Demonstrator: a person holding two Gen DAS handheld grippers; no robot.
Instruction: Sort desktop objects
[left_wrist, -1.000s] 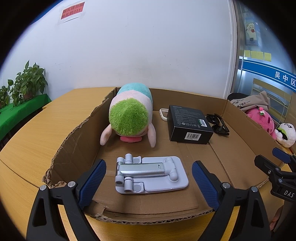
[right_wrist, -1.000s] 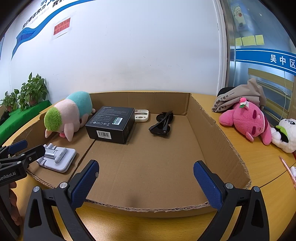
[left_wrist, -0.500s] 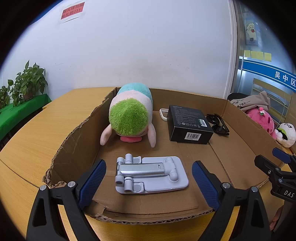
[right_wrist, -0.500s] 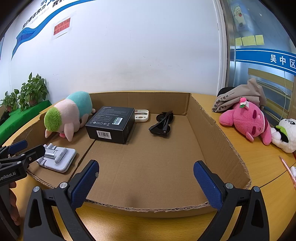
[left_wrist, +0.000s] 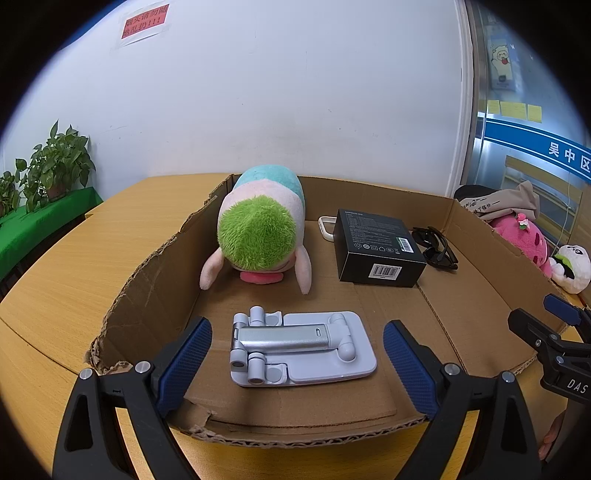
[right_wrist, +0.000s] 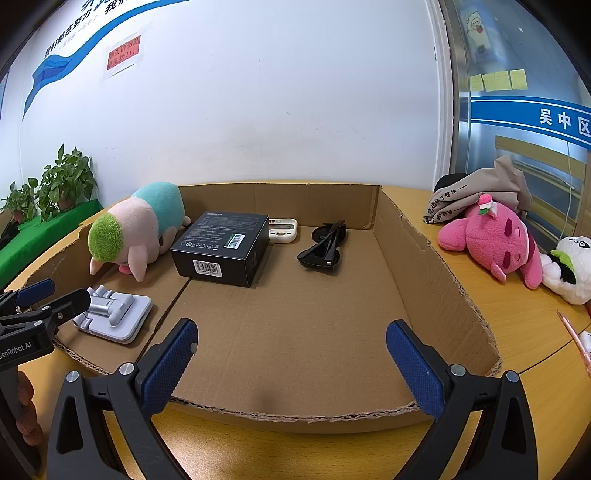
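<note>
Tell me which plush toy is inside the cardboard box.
The green-headed plush with the pink and teal body, lying by the box's left wall. The pink plush and the white panda plush lie outside on the table.

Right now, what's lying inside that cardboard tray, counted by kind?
Plush toys: 1, the green-headed plush
Boxes: 1, the black box
Sunglasses: 1, the black pair
Phone stands: 1, the grey stand
Small white cases: 1
Total: 5
</note>
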